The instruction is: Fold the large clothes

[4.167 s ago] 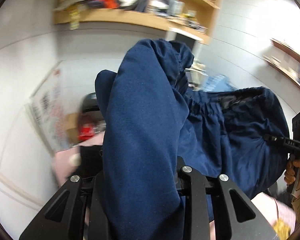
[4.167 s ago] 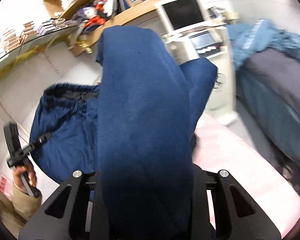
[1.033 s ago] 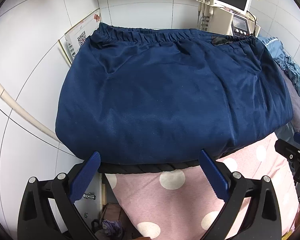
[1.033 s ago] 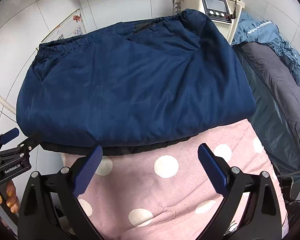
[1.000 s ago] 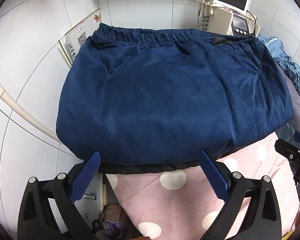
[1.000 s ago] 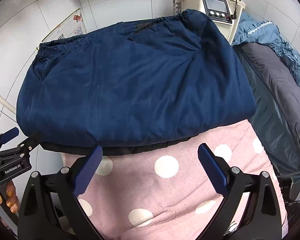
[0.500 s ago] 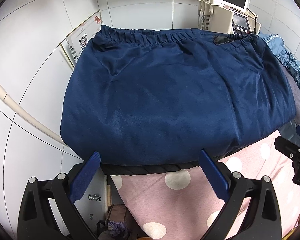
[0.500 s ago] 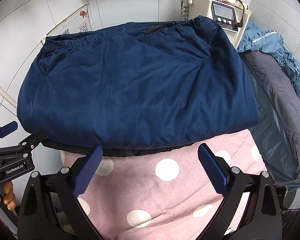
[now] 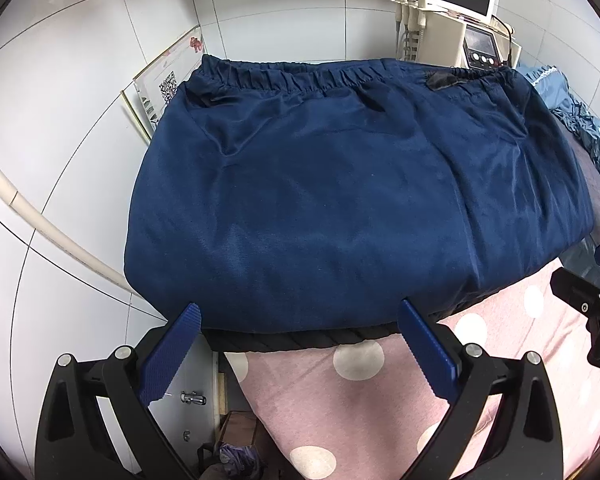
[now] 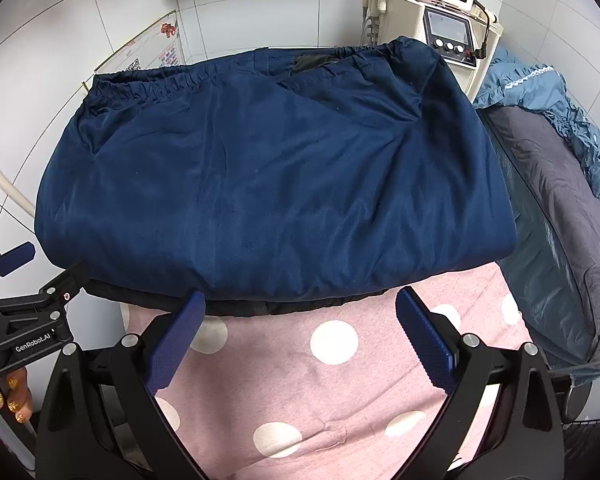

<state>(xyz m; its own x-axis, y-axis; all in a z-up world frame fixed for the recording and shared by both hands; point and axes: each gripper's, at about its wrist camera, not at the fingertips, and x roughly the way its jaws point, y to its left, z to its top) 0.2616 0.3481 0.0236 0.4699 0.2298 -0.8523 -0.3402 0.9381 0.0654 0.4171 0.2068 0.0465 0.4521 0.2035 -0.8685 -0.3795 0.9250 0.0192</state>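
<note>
A large navy blue garment (image 9: 352,184) with an elastic waistband at the far edge lies folded flat on a pink bed with white dots (image 9: 364,408). It also shows in the right wrist view (image 10: 268,176). My left gripper (image 9: 298,352) is open and empty, just short of the garment's near edge. My right gripper (image 10: 298,344) is open and empty too, above the pink sheet (image 10: 332,400) at the same near edge. A dark layer shows under the fold's near edge.
A beige machine with a screen (image 9: 456,12) stands behind the bed against the tiled wall. A framed poster (image 9: 164,84) leans at the far left. A second bed with grey and blue bedding (image 10: 556,184) lies to the right. A gap with clutter (image 9: 220,432) lies left of the bed.
Some seconds ago both grippers were shut on the garment, holding it up. It now lies flat and both are open. Over the last second both have drawn back slightly.
</note>
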